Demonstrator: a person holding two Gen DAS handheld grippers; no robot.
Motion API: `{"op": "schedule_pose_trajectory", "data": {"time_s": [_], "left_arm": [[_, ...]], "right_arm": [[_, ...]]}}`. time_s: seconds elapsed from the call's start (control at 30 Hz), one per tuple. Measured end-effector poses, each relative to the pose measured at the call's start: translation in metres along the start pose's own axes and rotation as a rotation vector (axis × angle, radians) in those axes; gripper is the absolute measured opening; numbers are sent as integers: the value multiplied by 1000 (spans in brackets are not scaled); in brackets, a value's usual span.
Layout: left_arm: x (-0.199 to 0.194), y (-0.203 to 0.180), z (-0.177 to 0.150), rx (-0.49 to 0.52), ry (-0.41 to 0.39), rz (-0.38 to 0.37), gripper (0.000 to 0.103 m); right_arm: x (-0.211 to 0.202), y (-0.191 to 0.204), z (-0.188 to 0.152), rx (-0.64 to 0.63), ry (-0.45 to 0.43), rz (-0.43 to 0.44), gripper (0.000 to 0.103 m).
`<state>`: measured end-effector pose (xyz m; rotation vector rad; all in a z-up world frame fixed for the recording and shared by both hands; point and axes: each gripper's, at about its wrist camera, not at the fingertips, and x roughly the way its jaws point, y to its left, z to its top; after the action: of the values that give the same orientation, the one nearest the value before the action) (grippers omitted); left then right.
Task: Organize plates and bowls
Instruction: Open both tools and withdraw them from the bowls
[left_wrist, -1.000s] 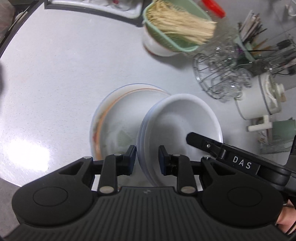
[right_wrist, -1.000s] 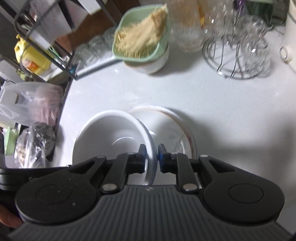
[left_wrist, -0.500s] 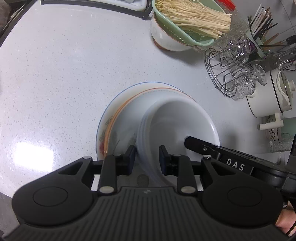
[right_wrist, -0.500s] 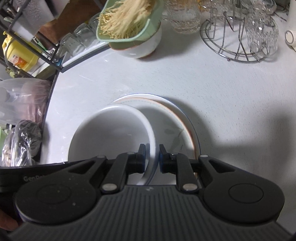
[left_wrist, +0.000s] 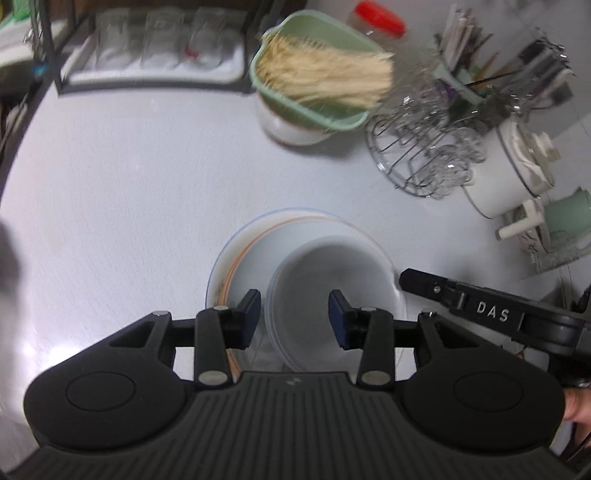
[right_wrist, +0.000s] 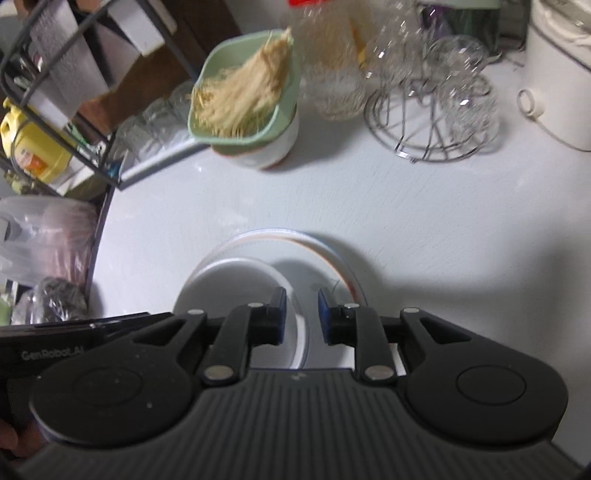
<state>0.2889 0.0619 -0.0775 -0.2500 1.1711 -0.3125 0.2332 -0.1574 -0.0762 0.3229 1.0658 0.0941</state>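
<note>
Bowls, white and nested, resting inside rimmed plates stacked on countertop, apparently for compact storage; left gripper spread wide astride near rim, holding nothing; right gripper narrowly parted astride opposite rim, seemingly unclamped.

Your left gripper's black body hides the near rims of the stacked white ceramic bowls and the orange-banded white plate under them at lower centre. Motion blur smears the pale noodles in the green plastic colander and the glasses on the round wire rack at upper right. In your right view, the clear jar is cut off by the top edge.
</note>
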Motion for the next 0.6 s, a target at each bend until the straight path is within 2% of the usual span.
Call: {"op": "schedule_pose_trajectory", "data": {"time_s": [0.23, 0.4, 0.5, 0.57, 0.6], "left_arm": [[-56, -22, -1, 79, -113, 27, 46], [-105, -53, -19, 110, -205, 30, 47], [-130, -72, -36, 114, -254, 30, 56], [-144, -84, -50, 117, -296, 34, 74], [-151, -89, -57, 122, -316, 41, 78]], "right_arm": [[-52, 2, 1, -8, -137, 15, 23], [-101, 3, -7, -28, -251, 37, 23], [-131, 1, -17, -36, -308, 45, 23], [-151, -2, -27, -50, -350, 56, 37], [-160, -4, -32, -63, -367, 59, 52]]}}
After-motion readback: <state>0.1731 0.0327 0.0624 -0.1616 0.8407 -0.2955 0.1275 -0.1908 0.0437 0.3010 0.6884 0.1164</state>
